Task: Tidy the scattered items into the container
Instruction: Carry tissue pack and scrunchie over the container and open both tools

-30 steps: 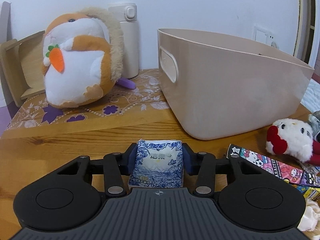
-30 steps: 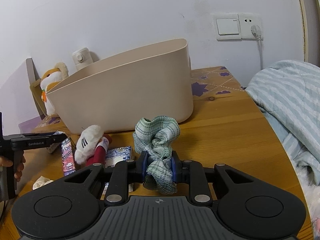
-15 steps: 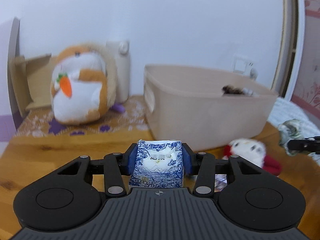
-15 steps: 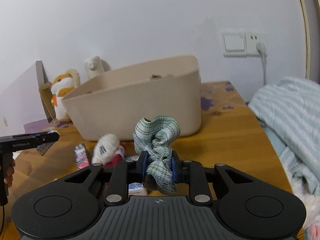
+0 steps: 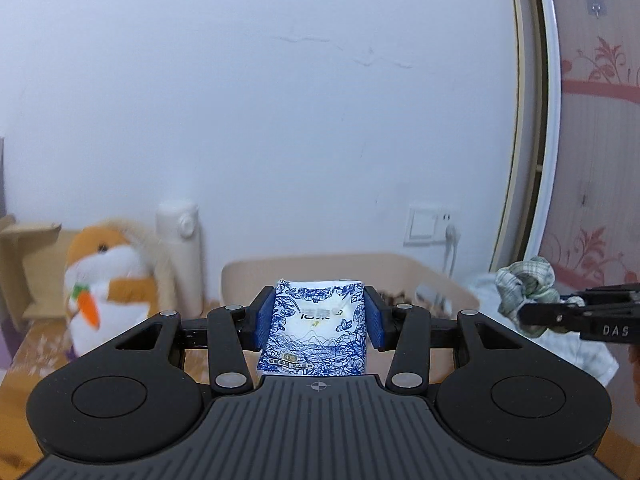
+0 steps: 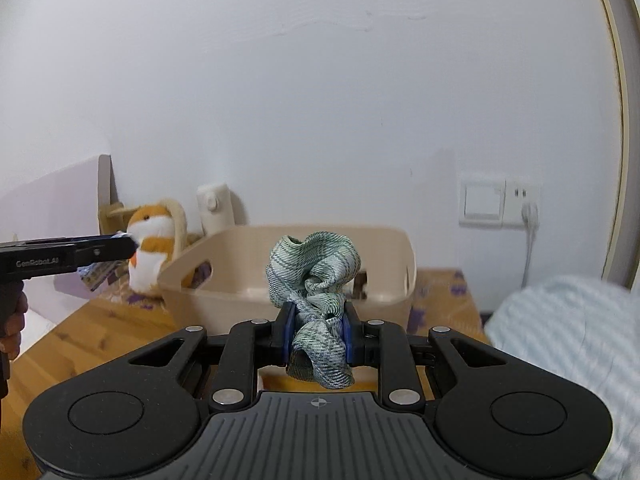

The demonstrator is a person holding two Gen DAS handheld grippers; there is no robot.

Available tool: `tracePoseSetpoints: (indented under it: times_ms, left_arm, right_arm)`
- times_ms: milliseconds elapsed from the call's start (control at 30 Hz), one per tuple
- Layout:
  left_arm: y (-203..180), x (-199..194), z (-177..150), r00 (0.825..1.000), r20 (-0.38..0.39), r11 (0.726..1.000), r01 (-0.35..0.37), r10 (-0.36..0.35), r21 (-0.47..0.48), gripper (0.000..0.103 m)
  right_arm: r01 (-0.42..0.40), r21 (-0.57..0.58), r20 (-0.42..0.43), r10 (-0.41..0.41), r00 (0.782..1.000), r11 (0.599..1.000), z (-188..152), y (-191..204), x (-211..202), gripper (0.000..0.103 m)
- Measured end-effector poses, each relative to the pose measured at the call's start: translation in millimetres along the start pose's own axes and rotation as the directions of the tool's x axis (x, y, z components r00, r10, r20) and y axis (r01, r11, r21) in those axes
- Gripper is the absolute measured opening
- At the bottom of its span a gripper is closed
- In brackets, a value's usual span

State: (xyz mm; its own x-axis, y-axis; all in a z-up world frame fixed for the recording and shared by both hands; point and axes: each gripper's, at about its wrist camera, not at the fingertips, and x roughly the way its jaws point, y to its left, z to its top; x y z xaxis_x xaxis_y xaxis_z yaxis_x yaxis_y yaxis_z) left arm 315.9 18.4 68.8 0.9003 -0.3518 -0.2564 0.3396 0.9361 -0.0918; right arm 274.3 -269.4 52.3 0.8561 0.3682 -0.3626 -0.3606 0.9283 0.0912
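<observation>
Soft even light, seemingly motion-blurred background

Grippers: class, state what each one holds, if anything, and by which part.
Left gripper: tissue pack, clamped by its two side edges. Right gripper: scrunchie, pinched across its lower folds.

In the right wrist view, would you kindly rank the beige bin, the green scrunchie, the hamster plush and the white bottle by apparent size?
1. beige bin
2. green scrunchie, though nearness to the camera inflates it
3. hamster plush
4. white bottle
</observation>
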Motion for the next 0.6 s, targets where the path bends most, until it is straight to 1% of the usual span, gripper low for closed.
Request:
tracePoseSetpoints:
  times_ms: [133, 200, 300, 433, 600]
  left_arm:
    - [-5.3, 16.3, 11.7, 1.000, 0.022, 1.000, -0.008, 0.009, -0.027, 0.047]
    - [-8.2, 27.6, 15.0, 1.000, 0.015, 0.999, -0.025, 0.025, -0.035, 0.047]
    - [-10.5, 46.1, 16.4, 0.999, -0.010, 0.998, -0.054, 0.054, -0.036, 0.047]
    - [-8.9, 68.7, 17.3, 0.996, -0.043, 0.997, -0.077, 0.076, -0.025, 0.047]
    - [-13.3, 101.8, 17.1, 0.989, -0.114, 0.995, -0.097, 0.095, -0.009, 0.047]
  right_arm:
    - [-0.014, 0.019, 0.037, 0.014, 0.999, 1.000, 17.1, 0.3, 9.5, 0.021]
    - [-0.031, 0.024, 0.049, 0.029, 0.998, 0.999, 23.7, 1.2, 17.6, 0.021]
    - [-0.030, -0.008, 0.050, 0.030, 0.998, 1.000, 32.1, 7.1, 32.3, 0.021]
    - [-0.036, -0.037, 0.044, 0.038, 0.998, 0.999, 38.4, 12.5, 51.0, 0.022]
    - [-0.033, -0.039, 0.001, 0.033, 0.999, 0.999, 45.0, 9.4, 79.8, 0.022]
